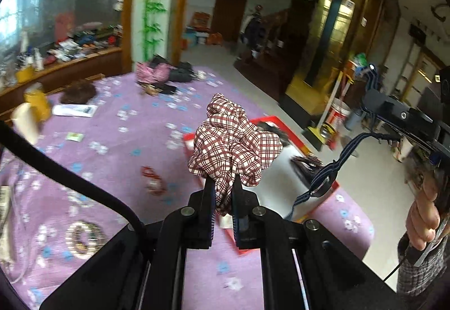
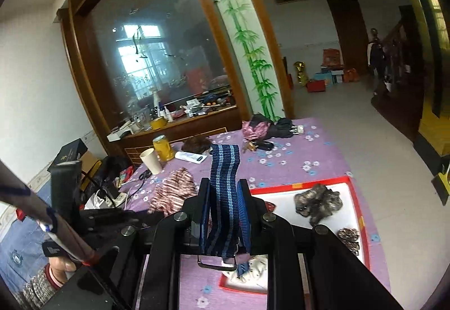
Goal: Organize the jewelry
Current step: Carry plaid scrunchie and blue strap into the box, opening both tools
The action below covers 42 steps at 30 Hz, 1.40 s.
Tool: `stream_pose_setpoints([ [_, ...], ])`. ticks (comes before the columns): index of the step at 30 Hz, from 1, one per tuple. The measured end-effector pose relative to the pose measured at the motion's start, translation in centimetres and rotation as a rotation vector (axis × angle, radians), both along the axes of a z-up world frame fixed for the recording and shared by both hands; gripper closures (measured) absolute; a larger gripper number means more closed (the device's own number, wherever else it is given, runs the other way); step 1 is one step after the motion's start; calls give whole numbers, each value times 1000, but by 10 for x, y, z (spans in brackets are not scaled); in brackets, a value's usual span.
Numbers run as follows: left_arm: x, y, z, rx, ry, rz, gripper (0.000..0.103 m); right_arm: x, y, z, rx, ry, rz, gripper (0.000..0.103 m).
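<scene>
My left gripper (image 1: 223, 183) is shut on a red-and-white plaid scrunchie (image 1: 233, 147), held above the purple cloth. The same scrunchie (image 2: 174, 192) shows in the right wrist view at the tip of the left gripper (image 2: 152, 211). My right gripper (image 2: 223, 186) is shut on a blue striped strap (image 2: 225, 169) whose metal buckle hangs below the fingers. In the left wrist view the right gripper (image 1: 371, 104) is at the far right with the strap (image 1: 326, 175) dangling over a red-rimmed white tray (image 1: 270, 120). The tray (image 2: 298, 183) holds a dark scrunchie (image 2: 317, 203) and a brown sequined piece (image 2: 350, 239).
A purple flowered cloth (image 1: 126, 141) covers the table. On it lie a beaded bracelet (image 1: 84, 237) and a small red item (image 1: 152, 180). A white cup (image 2: 152, 161), a yellow jar (image 2: 163, 148) and a pile of bags (image 2: 256, 127) stand at the far side. A person's hand (image 1: 424, 214) grips the right handle.
</scene>
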State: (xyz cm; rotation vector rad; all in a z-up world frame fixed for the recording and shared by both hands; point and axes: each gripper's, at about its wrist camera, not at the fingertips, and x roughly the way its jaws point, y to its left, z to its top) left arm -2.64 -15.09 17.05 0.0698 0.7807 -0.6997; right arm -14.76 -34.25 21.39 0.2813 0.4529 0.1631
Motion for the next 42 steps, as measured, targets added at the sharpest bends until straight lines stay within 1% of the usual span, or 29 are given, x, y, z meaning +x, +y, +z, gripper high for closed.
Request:
stream_pose_setpoints([
  [4, 1, -33, -19, 14, 46, -48, 94, 5, -17, -15, 7, 34, -35, 83],
  [7, 6, -59, -37, 34, 78, -67, 94, 11, -31, -33, 34, 78, -54, 83],
  [11, 17, -88, -64, 85, 113, -64, 94, 23, -46, -66, 55, 151, -79, 83],
  [12, 20, -94, -70, 96, 121, -59, 94, 27, -50, -76, 60, 170, -90, 83],
  [17, 39, -117, -98, 143, 157, -30, 94, 45, -68, -99, 53, 216, -144, 83],
  [19, 45, -123, -107, 158, 171, -24, 94, 55, -74, -108, 69, 243, -149, 83],
  [24, 55, -133, -123, 185, 188, -17, 94, 67, -82, -130, 68, 300, -157, 83],
  [27, 59, -135, -129, 199, 188, -4, 93, 75, -87, -142, 72, 334, -167, 83],
  [31, 59, -135, -132, 201, 190, 9, 90, 84, -92, -152, 73, 367, -192, 82],
  [35, 50, -134, -125, 199, 155, 4, 75, 87, -98, -155, 92, 375, -218, 81],
  [37, 45, -132, -120, 196, 138, 3, 70, 87, -101, -155, 108, 374, -229, 73],
  [38, 41, -130, -117, 190, 132, 1, 68, 86, -102, -154, 112, 367, -237, 70],
  [40, 35, -124, -109, 176, 121, -2, 64, 83, -103, -149, 111, 351, -248, 62],
  [42, 26, -115, -100, 165, 102, 7, 61, 83, -101, -144, 107, 339, -249, 61],
])
